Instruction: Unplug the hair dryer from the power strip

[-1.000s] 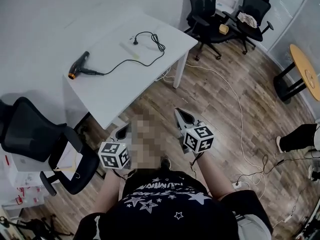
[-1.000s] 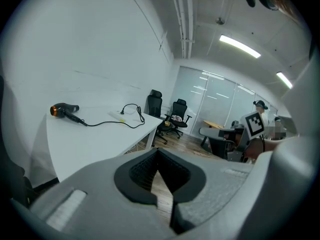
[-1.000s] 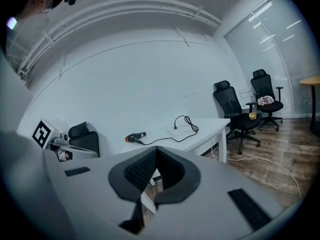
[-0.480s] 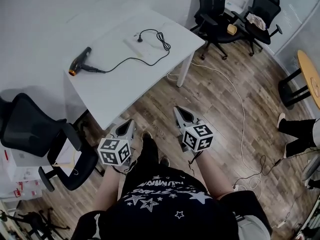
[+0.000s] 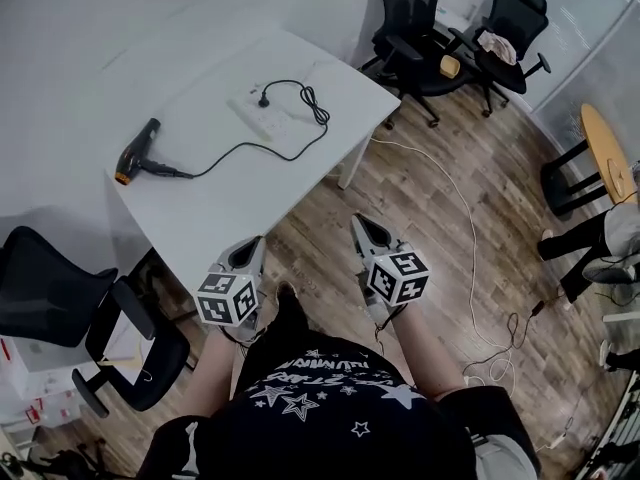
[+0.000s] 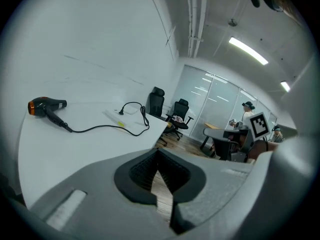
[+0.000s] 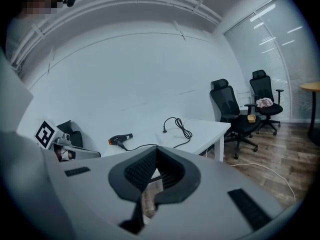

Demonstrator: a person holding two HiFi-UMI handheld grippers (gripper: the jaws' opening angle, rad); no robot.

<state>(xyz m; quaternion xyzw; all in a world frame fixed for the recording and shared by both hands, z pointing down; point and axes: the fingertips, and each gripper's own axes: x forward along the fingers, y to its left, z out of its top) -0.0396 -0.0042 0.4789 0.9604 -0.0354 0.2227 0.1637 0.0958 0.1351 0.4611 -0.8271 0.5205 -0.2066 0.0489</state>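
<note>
A black hair dryer [image 5: 135, 158] with an orange nozzle lies at the left end of the white table [image 5: 200, 218]. Its black cord [image 5: 240, 150] runs across to a plug [image 5: 264, 99] seated in the white power strip [image 5: 250, 105]. Both grippers hover over the wooden floor, short of the table's front edge. My left gripper [image 5: 252, 246] is shut and empty, just off that edge. To its right, my right gripper [image 5: 360, 224] is shut and empty too. The left gripper view shows the dryer [image 6: 45, 105] and strip [image 6: 114, 116] ahead; the right gripper view shows the dryer [image 7: 120, 139] and plug [image 7: 164, 130].
Black office chairs [image 5: 415, 23] stand beyond the table's far right corner, another chair [image 5: 60, 298] at the left. A white cable [image 5: 465, 228] trails over the floor on the right. A round wooden table [image 5: 610, 153] and a person's legs [image 5: 585, 258] are at the right edge.
I have stepped toward the table with both grippers, still shut. The table's front edge now lies closer to the left gripper. The person at the right has shifted.
</note>
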